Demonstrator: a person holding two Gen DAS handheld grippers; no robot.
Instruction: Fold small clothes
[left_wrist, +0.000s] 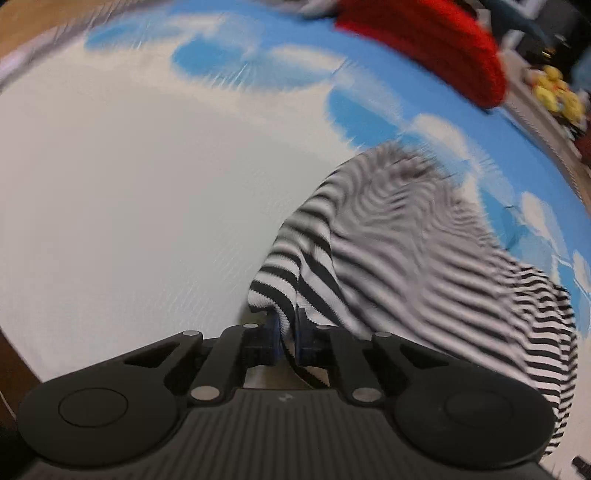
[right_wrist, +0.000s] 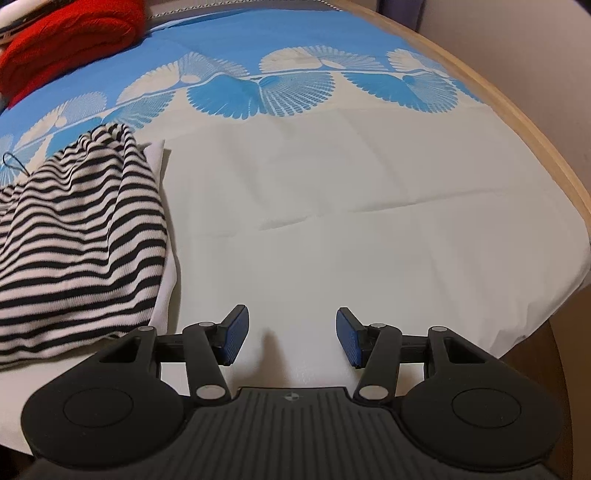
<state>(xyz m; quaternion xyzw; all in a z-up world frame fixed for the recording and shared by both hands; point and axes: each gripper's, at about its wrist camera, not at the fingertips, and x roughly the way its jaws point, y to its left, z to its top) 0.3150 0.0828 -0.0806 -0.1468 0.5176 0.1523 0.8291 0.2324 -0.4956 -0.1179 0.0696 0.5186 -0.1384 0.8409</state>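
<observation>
Left gripper (left_wrist: 287, 334), low in the middle of the left wrist view, pressed together on a hem of the striped garment (left_wrist: 406, 236); blue pads almost touching, with a fold of cloth between them. Right gripper (right_wrist: 291, 336), low centre of the right wrist view, spread wide and holding nothing, only white cloth between the pads.

Striped garment lying at the left edge of the right wrist view (right_wrist: 77, 236), on the white part of the blue-and-white tablecloth (right_wrist: 332, 221); filling the lower right of the left wrist view, draped from the pinch.

Probably light, soft and limp knit: sagging in loose waves, so no shape kept when lifted. Likely not slippery, not fragile, but stretchy. Best held at a hem or a corner, one for each claw, to keep an edge straight; a grip in the middle would only bunch it.

Hard to read: left wrist view blurred, stripes smeared, so kind of garment, sleeves and neck not clear. Left part of it cut off in the right wrist view. Thin dark loop (right_wrist: 14, 162) near its upper edge, perhaps a string, not sure. Red knit item (right_wrist: 70, 33) upper left, cut by the frame
</observation>
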